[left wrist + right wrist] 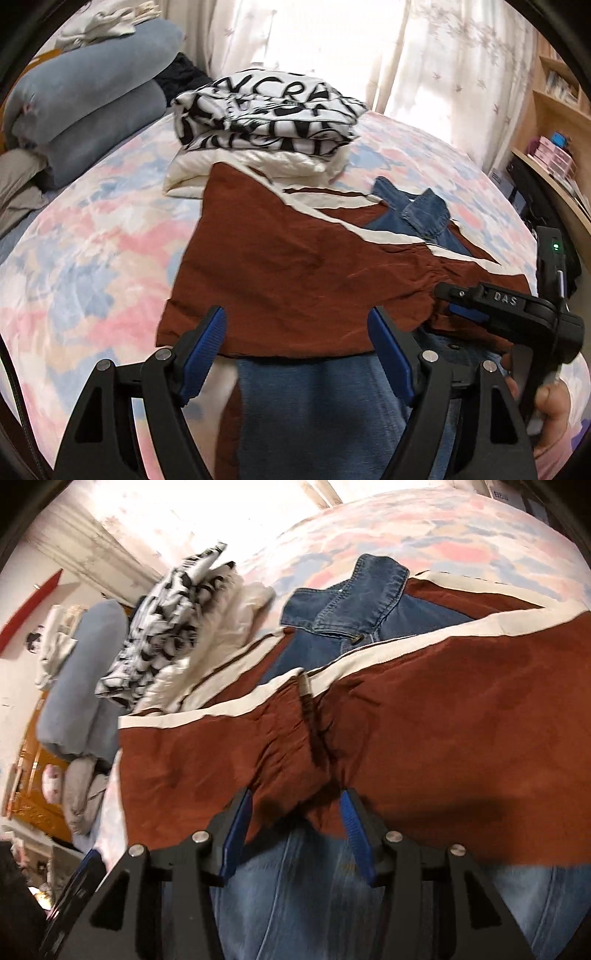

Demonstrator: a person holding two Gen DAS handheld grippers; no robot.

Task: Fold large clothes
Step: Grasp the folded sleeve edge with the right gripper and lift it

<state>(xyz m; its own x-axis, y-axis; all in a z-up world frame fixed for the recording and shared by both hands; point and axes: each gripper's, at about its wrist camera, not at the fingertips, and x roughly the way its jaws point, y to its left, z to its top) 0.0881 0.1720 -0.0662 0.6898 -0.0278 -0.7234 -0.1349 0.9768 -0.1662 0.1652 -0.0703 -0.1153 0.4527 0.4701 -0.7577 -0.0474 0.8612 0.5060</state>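
Note:
A rust-brown garment with cream stripes (pixel 295 266) lies spread on the bed over a blue denim garment (pixel 421 210), whose collar shows beyond it and whose lower part (pixel 325 413) shows in front. My left gripper (pixel 297 325) is open just above the brown garment's near hem, holding nothing. My right gripper (pixel 458 299) shows at the right edge of the left wrist view, low over the brown cloth. In the right wrist view the right gripper (pixel 295 808) is open, with a bunched fold of the brown garment (pixel 303 775) between its fingers.
A folded stack, a black-and-white print top (pixel 273 114) on a cream one (pixel 258 170), sits at the far middle of the floral bed (pixel 92 240). Rolled blue bedding (pixel 85 110) lies far left. A curtained window is behind; shelves (pixel 554 122) and a desk stand at right.

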